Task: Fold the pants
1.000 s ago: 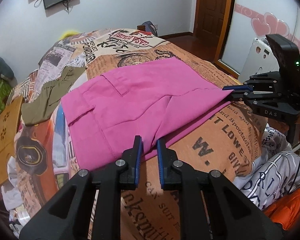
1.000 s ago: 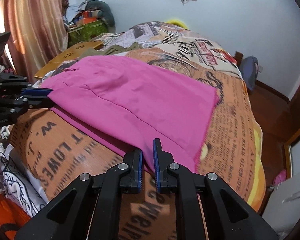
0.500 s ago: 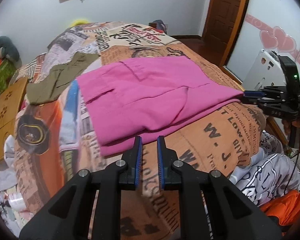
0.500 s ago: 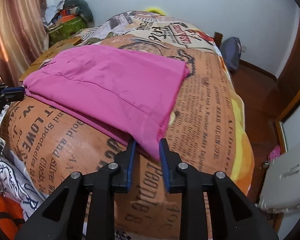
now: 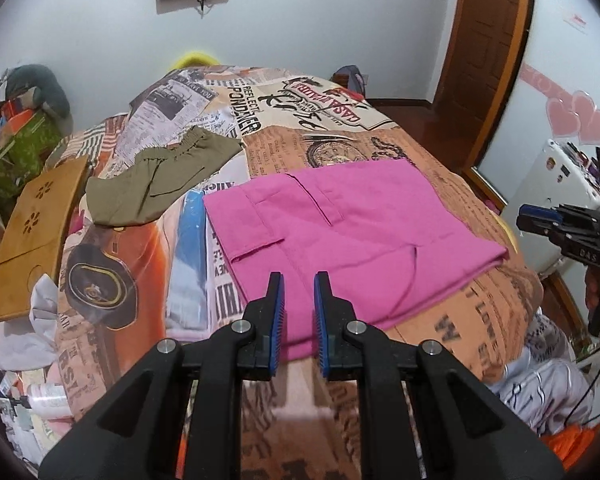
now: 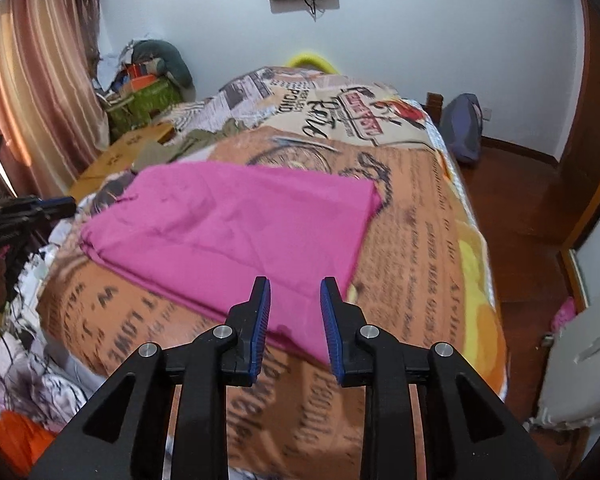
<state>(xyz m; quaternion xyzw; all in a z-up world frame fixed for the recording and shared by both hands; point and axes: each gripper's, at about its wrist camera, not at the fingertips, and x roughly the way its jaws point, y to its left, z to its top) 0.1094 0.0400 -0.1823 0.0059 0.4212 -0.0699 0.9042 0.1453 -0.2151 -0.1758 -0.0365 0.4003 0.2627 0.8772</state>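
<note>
The pink pants (image 5: 340, 232) lie folded into a flat rectangle on the printed bed cover (image 5: 480, 320), pocket side up. My left gripper (image 5: 299, 280) hovers above their near edge, its jaws a narrow gap apart and holding nothing. From the other side the pink pants (image 6: 236, 220) look smooth, with a corner near my right gripper (image 6: 294, 284). That gripper is open and clear of the cloth. Each gripper shows in the other's view: the right gripper (image 5: 540, 216) off the bed's right side, the left gripper (image 6: 56, 202) at the left.
An olive garment (image 5: 156, 176) lies crumpled beyond the pants, beside a wooden board (image 5: 32, 232) at the bed's left edge. Loose bedding (image 5: 548, 384) hangs off the near corner. A white cabinet (image 5: 556, 184) and a wooden door (image 5: 488, 40) stand to the right.
Both grippers have lifted and drawn back from the pants' near edge. The right jaws have opened and let go of the pink corner. The pants now lie flat.
</note>
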